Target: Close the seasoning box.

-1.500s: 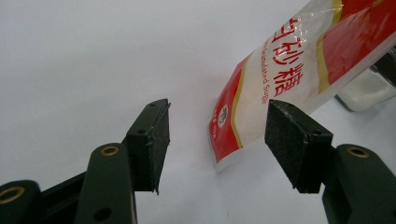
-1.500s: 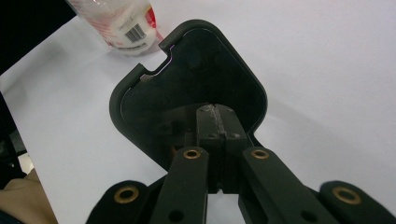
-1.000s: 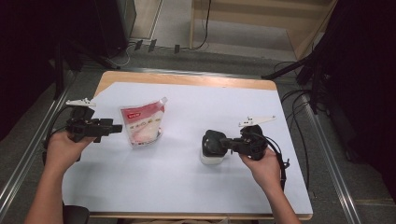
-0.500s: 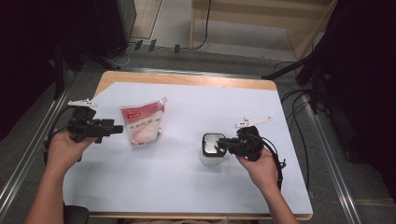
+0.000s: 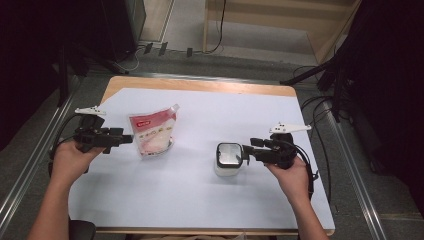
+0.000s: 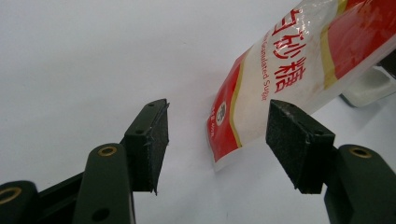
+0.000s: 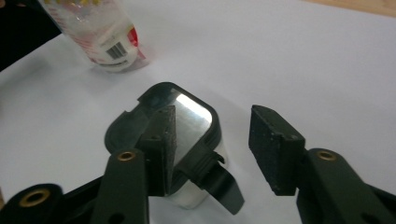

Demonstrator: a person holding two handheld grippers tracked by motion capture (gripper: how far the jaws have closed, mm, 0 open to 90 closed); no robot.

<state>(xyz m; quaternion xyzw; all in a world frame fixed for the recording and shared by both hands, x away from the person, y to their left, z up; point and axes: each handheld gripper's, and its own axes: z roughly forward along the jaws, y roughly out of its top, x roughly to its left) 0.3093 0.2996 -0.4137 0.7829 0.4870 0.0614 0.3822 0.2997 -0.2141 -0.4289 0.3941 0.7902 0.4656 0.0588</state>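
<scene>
Right gripper (image 5: pixel 246 151), jaws just opening, released beside the lidded container (image 5: pixel 228 159); left gripper (image 5: pixel 129 138) released near the sugar bag (image 5: pixel 152 134)

This looks like a lab or recording room. A wooden table (image 5: pixel 200 86) covered by a white sheet (image 5: pixel 210 200) stands between metal rails (image 5: pixel 357 200). Black cables (image 5: pixel 320 107) trail over the grey floor (image 5: pixel 185 30) behind.

On the tabletop (image 5: pixel 200 200), the sugar bag (image 5: pixel 152 135) lies left of the lidded container (image 5: pixel 228 159), well apart, each just beside a hand-held gripper.
</scene>
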